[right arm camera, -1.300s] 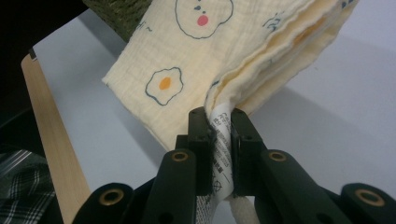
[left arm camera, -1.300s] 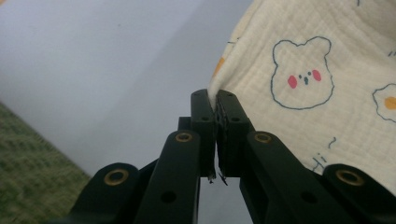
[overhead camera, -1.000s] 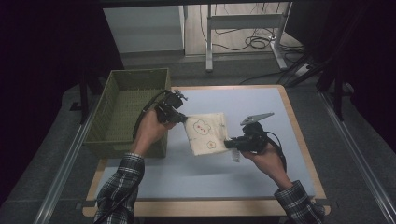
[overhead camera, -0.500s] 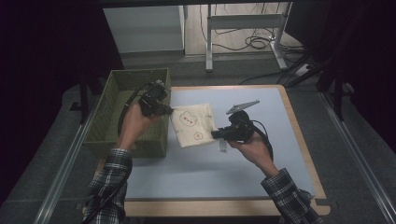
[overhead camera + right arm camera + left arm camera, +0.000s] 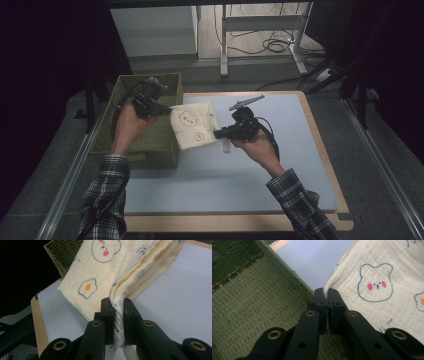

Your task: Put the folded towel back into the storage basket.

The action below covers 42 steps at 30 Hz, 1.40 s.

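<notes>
A folded cream cloth [image 5: 194, 125] printed with bears and fried eggs hangs in the air between both grippers, above the table's left part. My left gripper [image 5: 165, 109] is shut on the cloth's [image 5: 374, 287] left corner, at the green basket's [image 5: 150, 135] right rim. My right gripper [image 5: 220, 134] is shut on the cloth's [image 5: 105, 272] opposite edge, with its white care label [image 5: 118, 320] pinched between the jaws. The cloth's left part reaches over the basket's rim.
The green woven basket [image 5: 249, 302] stands at the table's left edge. The light blue table top [image 5: 280, 165] has a wooden border. A desk frame and cables [image 5: 270, 45] lie on the floor beyond the table. Dark floor surrounds the table.
Both hands have carried the cloth to the left and upward, from over the table's middle toward the basket. Both grippers stay shut on it.
</notes>
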Each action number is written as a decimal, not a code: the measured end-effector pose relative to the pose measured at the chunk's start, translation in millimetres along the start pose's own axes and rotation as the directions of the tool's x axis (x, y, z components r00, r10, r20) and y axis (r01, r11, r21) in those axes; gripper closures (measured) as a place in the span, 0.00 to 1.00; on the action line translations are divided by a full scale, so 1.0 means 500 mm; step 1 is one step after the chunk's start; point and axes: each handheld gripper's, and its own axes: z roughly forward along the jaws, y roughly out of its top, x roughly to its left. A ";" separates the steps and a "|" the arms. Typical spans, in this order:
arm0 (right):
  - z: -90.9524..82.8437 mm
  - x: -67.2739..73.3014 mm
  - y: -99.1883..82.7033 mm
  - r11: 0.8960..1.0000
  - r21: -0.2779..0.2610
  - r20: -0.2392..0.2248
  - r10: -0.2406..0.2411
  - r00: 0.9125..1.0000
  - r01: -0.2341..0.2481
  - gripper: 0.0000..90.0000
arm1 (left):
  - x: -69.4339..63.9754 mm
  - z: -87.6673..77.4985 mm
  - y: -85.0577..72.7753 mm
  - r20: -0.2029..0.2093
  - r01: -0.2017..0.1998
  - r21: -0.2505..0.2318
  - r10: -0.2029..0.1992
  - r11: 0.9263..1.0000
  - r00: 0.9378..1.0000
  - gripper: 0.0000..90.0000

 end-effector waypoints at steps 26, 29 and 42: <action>0.171 0.089 0.108 1.000 -0.002 -0.037 -0.023 0.999 0.023 0.90 | 0.132 -0.051 -0.086 -0.164 0.117 -0.036 -0.121 0.992 0.979 0.97; 0.198 0.105 0.116 1.000 0.005 -0.034 -0.017 0.999 0.017 0.90 | 0.144 -0.052 -0.097 -0.187 0.127 -0.038 -0.132 0.991 0.973 0.97; 0.302 0.153 0.138 0.998 0.057 -0.008 0.004 1.000 -0.004 0.90 | 0.185 -0.045 -0.151 -0.233 0.152 -0.047 -0.159 0.987 0.959 0.97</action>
